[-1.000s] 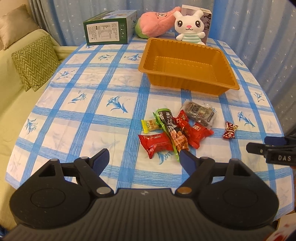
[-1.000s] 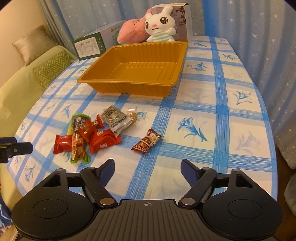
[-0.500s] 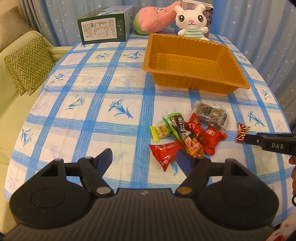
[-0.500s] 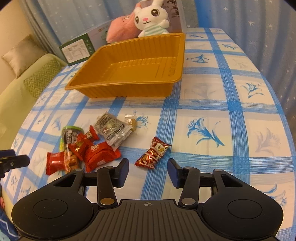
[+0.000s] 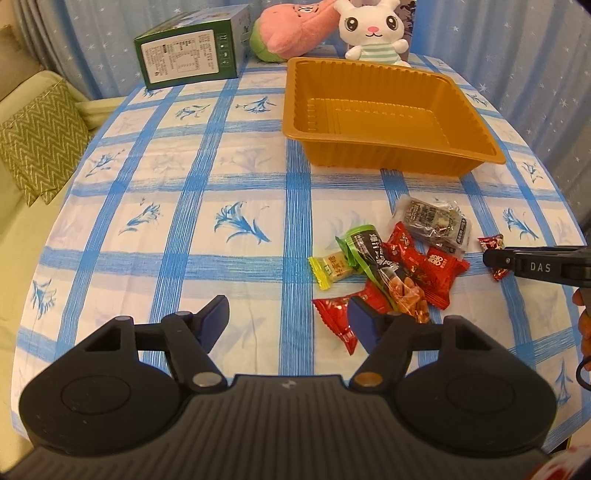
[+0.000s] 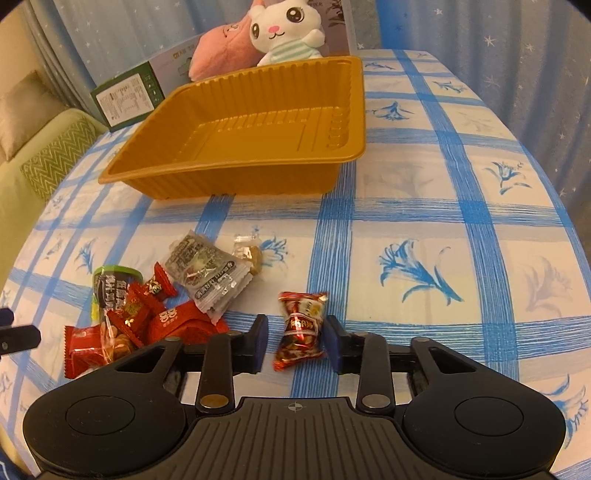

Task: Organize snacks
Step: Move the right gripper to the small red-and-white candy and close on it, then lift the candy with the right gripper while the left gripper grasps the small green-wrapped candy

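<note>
While the right tongs (image 6: 295, 343) have just been closing, a crinkly red foil candy (image 6: 302, 328) lies between the blue pads; the right pad looks to touch the wrapper, the left stands a little off, so the candy is flanked but not yet pinched. It rests on the desk (image 6: 424, 206), apart from the other snacks. The left tongs (image 5: 288, 321) stand spread, though they too have been narrowing, with nothing between them; the right finger (image 5: 364, 325) hangs over a glossy red packet (image 5: 334, 319). Beside it sits the pile (image 5: 399, 266): a small yellow sweet (image 5: 330, 269), a long green-edged pouch (image 5: 384, 269) with a clear window, more red wrappers and a see-through grey pack (image 5: 434, 221). Beyond them stands an empty rectangular tray (image 5: 388, 147) of thin ribbed gold plastic. A cloth of blue checks and lily prints covers the rounded desk. At its far edge are a green carton (image 5: 190, 48), a pink plush (image 5: 291, 29) and a white rabbit plush (image 5: 373, 31). Blue starred curtains (image 5: 517, 48) hang behind; a couch with a zigzag cushion (image 5: 40, 136) lies left.
</note>
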Demonstrator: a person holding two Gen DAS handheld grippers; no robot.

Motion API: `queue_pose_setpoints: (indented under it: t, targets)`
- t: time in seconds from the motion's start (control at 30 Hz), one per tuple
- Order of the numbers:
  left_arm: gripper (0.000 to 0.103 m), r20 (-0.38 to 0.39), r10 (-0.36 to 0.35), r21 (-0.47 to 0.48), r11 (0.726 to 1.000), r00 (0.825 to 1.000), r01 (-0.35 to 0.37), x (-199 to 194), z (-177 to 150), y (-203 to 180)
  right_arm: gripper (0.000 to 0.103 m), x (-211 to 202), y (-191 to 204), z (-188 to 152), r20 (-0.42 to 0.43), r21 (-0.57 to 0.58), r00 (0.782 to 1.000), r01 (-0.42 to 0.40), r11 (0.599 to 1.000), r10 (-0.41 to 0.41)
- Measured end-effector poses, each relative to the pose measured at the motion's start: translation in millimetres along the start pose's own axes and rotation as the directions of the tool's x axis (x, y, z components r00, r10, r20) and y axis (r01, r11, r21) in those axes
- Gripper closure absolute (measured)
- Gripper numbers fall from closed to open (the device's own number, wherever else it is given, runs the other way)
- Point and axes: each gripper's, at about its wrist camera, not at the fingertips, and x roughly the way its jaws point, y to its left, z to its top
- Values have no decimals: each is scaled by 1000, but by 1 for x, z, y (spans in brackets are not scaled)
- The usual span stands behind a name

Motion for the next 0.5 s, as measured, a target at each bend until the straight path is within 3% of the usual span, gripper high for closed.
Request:
queue_pose_setpoints:
  t: [0.13,0.5]
  targets:
    - [39,-5,-15,26,1000,1000,15,6,3,2,81,2,5,-2,7,-44,1000,24,999,-24]
    - [51,-23,-80,168,982,997,83,39,16,4,83,-13,-6,-2,26,14,999,35,999,-35]
